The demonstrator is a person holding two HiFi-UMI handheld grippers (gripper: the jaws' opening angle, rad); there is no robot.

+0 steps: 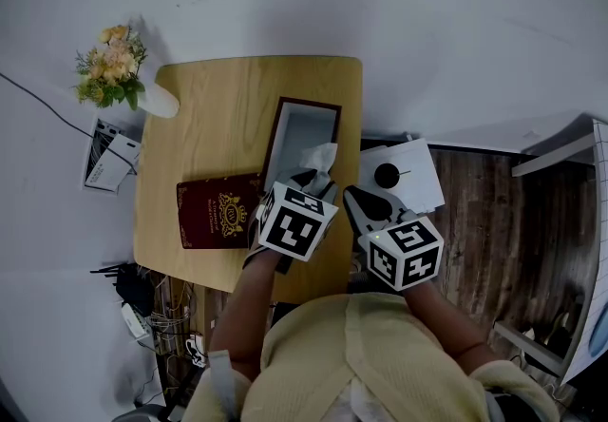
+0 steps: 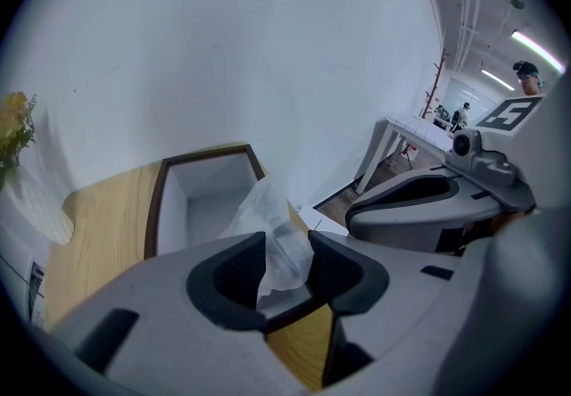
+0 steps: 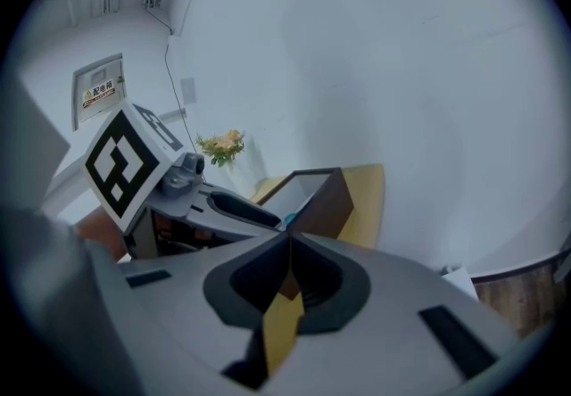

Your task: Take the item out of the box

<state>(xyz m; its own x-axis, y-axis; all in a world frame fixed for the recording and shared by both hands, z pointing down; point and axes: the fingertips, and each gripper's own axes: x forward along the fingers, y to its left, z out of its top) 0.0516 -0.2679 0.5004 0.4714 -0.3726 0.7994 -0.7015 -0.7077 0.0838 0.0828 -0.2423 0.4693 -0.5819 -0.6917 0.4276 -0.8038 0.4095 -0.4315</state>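
From the head view we see a rounded, pale wooden table (image 1: 218, 106) with a smooth, faintly grained top. On it lies a long rectangular box (image 1: 281, 122), dark brown at the rim and pale grey inside. Just left of it is its flat, deep-red lid (image 1: 220, 211), stamped with a gold crest. The item (image 1: 321, 158), a crinkled bundle in thin white wrapping, rises over the near right corner of the box. The left gripper (image 1: 315, 182) is at that bundle, and the right gripper (image 1: 355, 196) sits close beside it, over the table's right edge. A white vase (image 1: 157, 99) of yellow flowers (image 1: 112, 67) stands at the far left corner.

In the left gripper view, the matte grey tongs have curved black pads. They stand at a middling width and pinch the item (image 2: 268, 211), whose translucent, creased film fills the gap from pad to pad. Behind it the box (image 2: 159, 198) shows smooth white inner walls and a thin dark frame.

In the right gripper view, the same grey tongs are closed tip to tip. Nothing is caught between them, and only the yellow wood shows below. Ahead is the sharp brown outer corner of the box (image 3: 335, 198).
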